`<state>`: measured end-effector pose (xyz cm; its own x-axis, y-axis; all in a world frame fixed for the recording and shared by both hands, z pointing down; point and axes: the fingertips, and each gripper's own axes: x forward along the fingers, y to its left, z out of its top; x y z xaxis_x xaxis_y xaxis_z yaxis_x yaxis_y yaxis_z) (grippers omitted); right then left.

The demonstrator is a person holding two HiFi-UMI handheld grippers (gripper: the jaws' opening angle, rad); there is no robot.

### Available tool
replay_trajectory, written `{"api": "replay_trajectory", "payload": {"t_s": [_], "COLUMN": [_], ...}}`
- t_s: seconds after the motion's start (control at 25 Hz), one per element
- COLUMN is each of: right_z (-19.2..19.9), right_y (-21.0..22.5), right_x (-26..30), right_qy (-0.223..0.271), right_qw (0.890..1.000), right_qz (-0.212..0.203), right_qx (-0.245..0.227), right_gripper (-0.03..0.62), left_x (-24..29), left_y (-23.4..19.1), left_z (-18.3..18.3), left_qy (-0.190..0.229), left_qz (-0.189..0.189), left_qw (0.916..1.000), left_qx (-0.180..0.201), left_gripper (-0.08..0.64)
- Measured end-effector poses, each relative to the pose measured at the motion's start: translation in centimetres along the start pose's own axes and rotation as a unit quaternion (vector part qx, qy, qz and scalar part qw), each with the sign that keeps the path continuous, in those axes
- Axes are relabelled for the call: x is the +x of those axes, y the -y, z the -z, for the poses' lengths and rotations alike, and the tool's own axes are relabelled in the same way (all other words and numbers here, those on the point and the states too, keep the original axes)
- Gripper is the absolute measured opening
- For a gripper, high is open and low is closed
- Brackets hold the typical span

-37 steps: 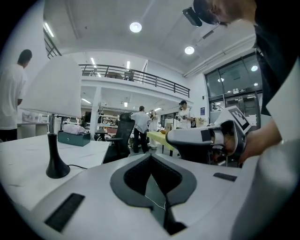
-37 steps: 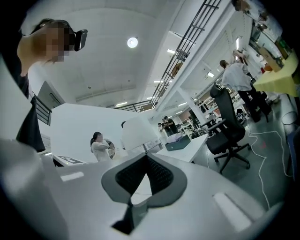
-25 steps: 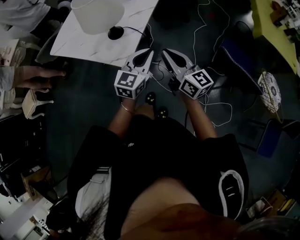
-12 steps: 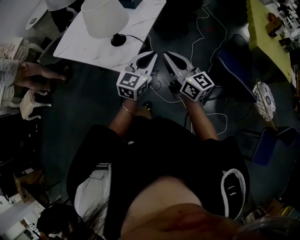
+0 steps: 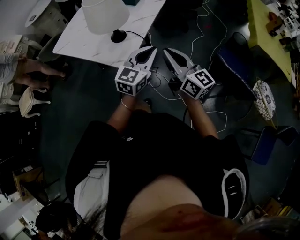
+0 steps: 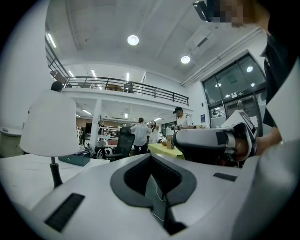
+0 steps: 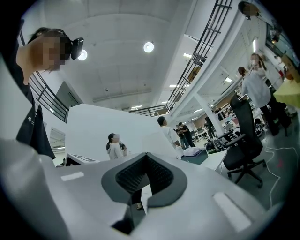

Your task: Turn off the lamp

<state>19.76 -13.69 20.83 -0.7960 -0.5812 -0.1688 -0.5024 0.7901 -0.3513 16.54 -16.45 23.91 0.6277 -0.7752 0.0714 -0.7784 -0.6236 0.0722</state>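
A lamp with a white shade and a black base stands on the white marble table at the upper left of the head view. Its black cord runs off the table's right edge. My left gripper and right gripper hang side by side in the air just off the table's near right corner, tips toward it. Both are shut with nothing between the fingers. In the left gripper view the lamp stands at the left, beyond the shut left gripper, and the right gripper sits alongside.
Thin cables trail over the dark floor ahead. A blue chair, a yellow table and a white wire basket lie to the right. Another person's arm reaches in at the left edge. People stand in the hall behind.
Both grippers have lifted a little, still side by side and shut. The head view has shifted, so the lamp sits slightly further right in the picture.
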Motion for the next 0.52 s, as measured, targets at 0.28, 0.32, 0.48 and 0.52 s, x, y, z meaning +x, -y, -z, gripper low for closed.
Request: {"api": "replay_trajectory", "payload": {"t_s": [0.28,0.32,0.48,0.52], "right_z": [0.0,0.1,0.5,0.6], "right_y": [-0.5,-0.5,-0.7,-0.8], "right_x": [0.4,0.3,0.2,0.3], "right_qy": [0.003,0.004,0.002,0.002], "right_qw": [1.000,1.000,1.000,1.000], "right_qz": [0.001,0.002,0.006,0.007], "right_qx": [0.007,0.008,0.012,0.013], "right_gripper": [0.000,0.000,0.000,0.000], "left_x": [-0.9,-1.1,-1.7,-1.8], "left_y": [-0.6,-0.6,-0.6,-0.6], "left_z": [0.0,0.2,0.7,0.7], "left_qy": [-0.003,-0.005,-0.006,-0.005], "left_qz": [-0.010,-0.011,-0.009,-0.008], "left_qw": [0.9999,0.9999,0.9999,0.9999], "left_qx": [-0.003,-0.005,-0.011,-0.011], "left_gripper": [0.006,0.006,0.006,0.006]}}
